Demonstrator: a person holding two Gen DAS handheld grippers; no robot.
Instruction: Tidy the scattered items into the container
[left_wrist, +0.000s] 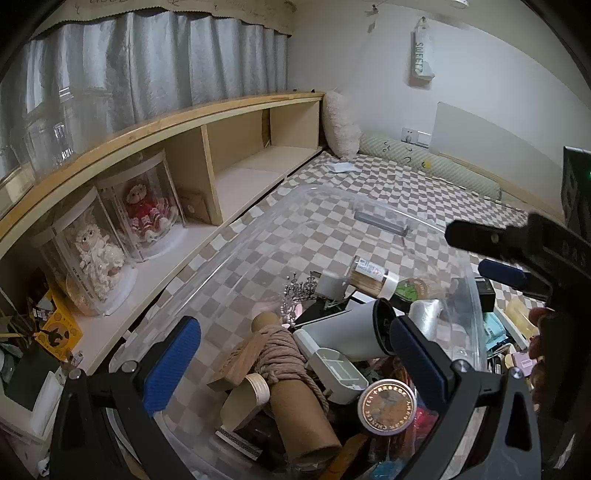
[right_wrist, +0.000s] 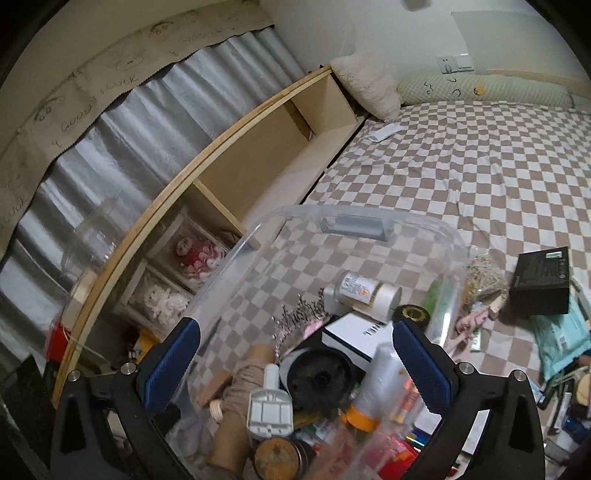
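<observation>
Both hand-held grippers hang over the clear plastic container with their blue pads spread wide and nothing between them. The left hand-held gripper (left_wrist: 295, 354) looks down on a cardboard tube wound with rope (left_wrist: 284, 365), a white cup with a black lid (left_wrist: 354, 332) and a round copper-coloured tin (left_wrist: 387, 406). The right hand-held gripper (right_wrist: 295, 354) is over much the same heap, seen slightly blurred.

The container (left_wrist: 258, 236) stands on the checked bed cover, and its near half is already well filled: besides those things it holds a jar of wooden sticks (right_wrist: 369, 293), a white box (right_wrist: 354, 334) and a small tiara (left_wrist: 299, 291).

Outside its right wall more things lie on the bed: a black box (right_wrist: 541, 280), a teal packet (right_wrist: 561, 339), a bundle of straw-like filler (right_wrist: 484, 275) and a tangle of small oddments at the right edge.

My reading is that the sorting is partway on, with both pairs of pads free just above the bin. What the next move calls for, I judge, is a swing of the right hand-held gripper out over the wall to one loose item, closing squarely on it; the black box looks wide for the pads.
</observation>
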